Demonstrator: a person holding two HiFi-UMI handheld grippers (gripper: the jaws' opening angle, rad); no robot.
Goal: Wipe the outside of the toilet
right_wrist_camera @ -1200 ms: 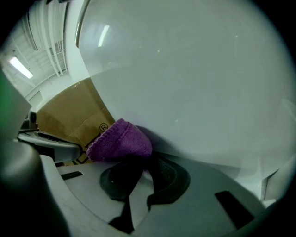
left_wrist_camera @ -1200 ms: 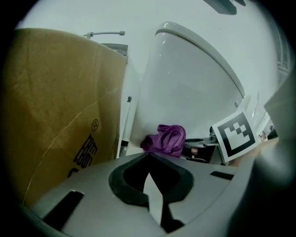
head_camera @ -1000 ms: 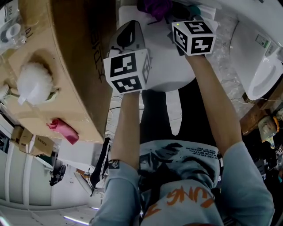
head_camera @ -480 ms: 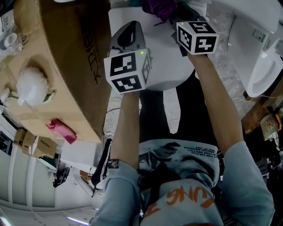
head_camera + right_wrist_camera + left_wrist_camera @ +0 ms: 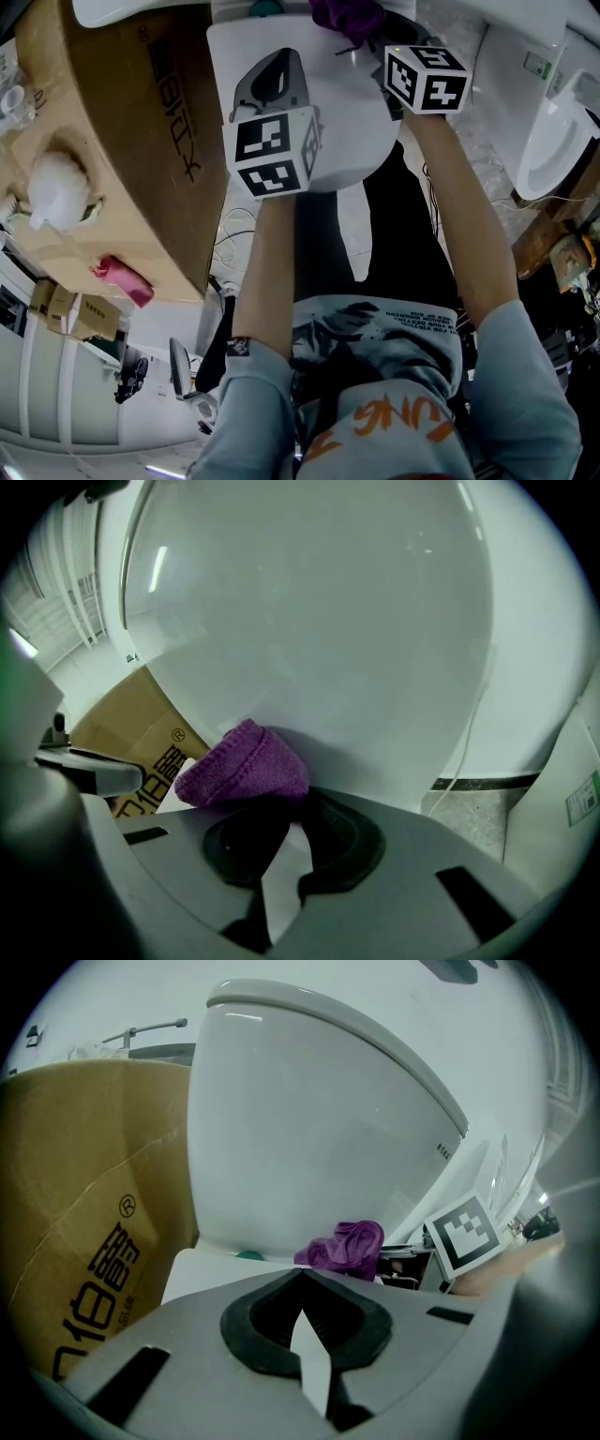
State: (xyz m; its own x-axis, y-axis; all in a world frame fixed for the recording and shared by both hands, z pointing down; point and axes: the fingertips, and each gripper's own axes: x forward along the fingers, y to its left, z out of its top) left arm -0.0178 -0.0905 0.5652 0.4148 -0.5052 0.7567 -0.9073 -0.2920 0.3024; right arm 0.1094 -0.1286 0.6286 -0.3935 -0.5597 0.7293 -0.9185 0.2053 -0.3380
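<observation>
One purple cloth (image 5: 242, 766), clamped in the right gripper (image 5: 286, 810), meets the toilet (image 5: 328, 621) shell; left gripper (image 5: 302, 1274) jaws together, empty. Most wiping seemingly remains.

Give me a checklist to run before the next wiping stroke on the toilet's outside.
1. Cloth gripped: ok. The right gripper is shut on the purple cloth.
2. Cloth on the toilet: ok, it appears to lie against the white shell.
3. Left gripper out of the way: ok. Its jaws are together with nothing between them, apart from the cloth.
4. Room beside the cardboard box: cannot tell. It stands close against the toilet's left side.
5. White cable clear of the stroke: cannot tell. It hangs by the shell, right of the cloth.
</observation>
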